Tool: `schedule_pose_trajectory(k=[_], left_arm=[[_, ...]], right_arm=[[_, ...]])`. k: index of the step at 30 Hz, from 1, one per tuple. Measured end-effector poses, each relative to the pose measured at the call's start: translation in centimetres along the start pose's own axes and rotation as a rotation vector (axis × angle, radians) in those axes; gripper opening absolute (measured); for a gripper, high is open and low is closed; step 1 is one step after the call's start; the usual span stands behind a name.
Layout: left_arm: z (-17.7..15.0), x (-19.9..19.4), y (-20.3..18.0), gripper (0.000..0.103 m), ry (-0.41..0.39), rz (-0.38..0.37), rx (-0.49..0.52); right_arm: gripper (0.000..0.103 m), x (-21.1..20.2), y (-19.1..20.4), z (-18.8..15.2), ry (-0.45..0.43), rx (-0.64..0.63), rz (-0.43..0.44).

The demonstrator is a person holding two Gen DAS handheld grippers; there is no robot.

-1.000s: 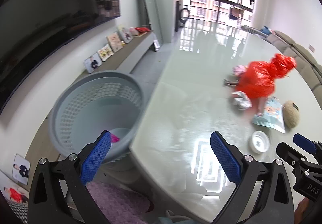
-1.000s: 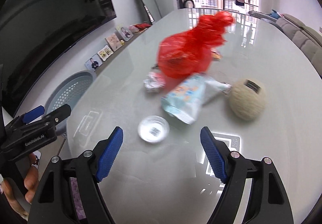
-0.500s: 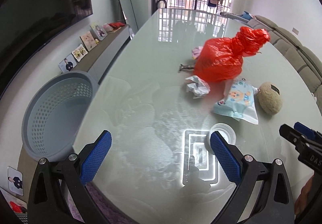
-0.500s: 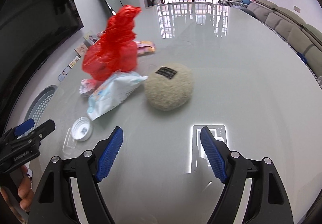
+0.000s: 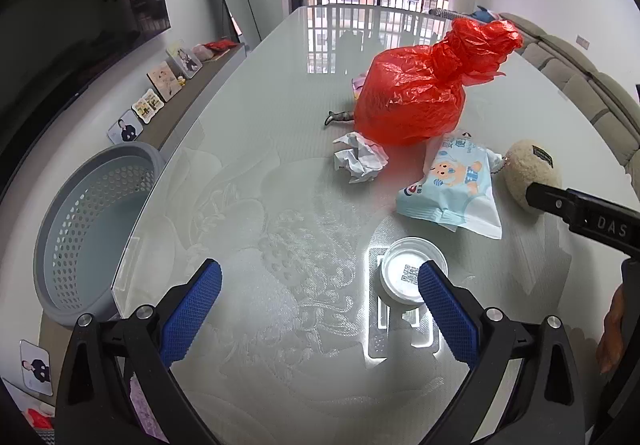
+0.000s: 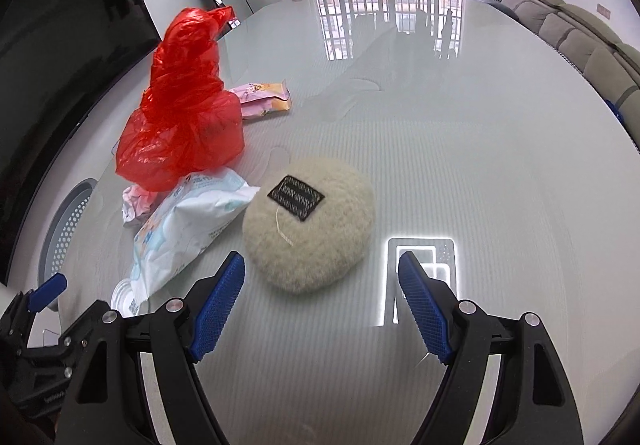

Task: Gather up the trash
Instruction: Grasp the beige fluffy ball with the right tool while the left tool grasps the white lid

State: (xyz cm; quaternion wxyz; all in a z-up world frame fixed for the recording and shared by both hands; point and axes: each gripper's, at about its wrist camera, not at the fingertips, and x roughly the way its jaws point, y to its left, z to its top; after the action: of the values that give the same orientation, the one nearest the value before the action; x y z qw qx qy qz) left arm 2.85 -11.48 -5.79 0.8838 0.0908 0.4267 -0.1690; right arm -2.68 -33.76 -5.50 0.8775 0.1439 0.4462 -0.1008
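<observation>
The big glass table fills both views. It is pale green and shiny, and a bright ceiling light glints on it close in front of both tongs.

Off the table's edge, to the left of the left tongs, stands a grey basket full of little holes. It sits lower than the tabletop, on the floor.

Far ahead of the left tongs sits a red bag tied shut at the top. It is the biggest piece of trash on the table. From the right tongs it lies ahead and to the left.

Just ahead of the right tongs rests a fuzzy cream ball with a small black tag on top. It is near the blue pads but not between them.

A pale blue wipes pack with a cartoon bear lies flat between the red bag and the fuzzy ball, touching the ball's left side in the right view.

Behind the red bag peeks a pink and yellow wrapper.

A crumpled white paper lies just beside the bag's bottom edge.

A small round white lid lies by the tip of the left tongs' right pad.

Both tongs are spread wide and hold nothing.
</observation>
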Motion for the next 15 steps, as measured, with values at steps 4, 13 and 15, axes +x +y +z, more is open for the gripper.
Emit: schedule_pose_trajectory(k=[4,13,15], left_arm=[[0.1,0.3,0.1,0.097,0.004,0.007,-0.003],[0.0,0.3,0.0,0.097,0.006,0.015,-0.006],[0.0,0.3,-0.1,0.097,0.006,0.015,-0.007]], right_arm=[[0.076,1.0,0.3,0.3,0.025,-0.009,0.006],[0.075,1.6,1.0,1.0,0.003,-0.024,0.009],[0.075,1.6,1.0,0.9,-0.003,-0.026,0.011]])
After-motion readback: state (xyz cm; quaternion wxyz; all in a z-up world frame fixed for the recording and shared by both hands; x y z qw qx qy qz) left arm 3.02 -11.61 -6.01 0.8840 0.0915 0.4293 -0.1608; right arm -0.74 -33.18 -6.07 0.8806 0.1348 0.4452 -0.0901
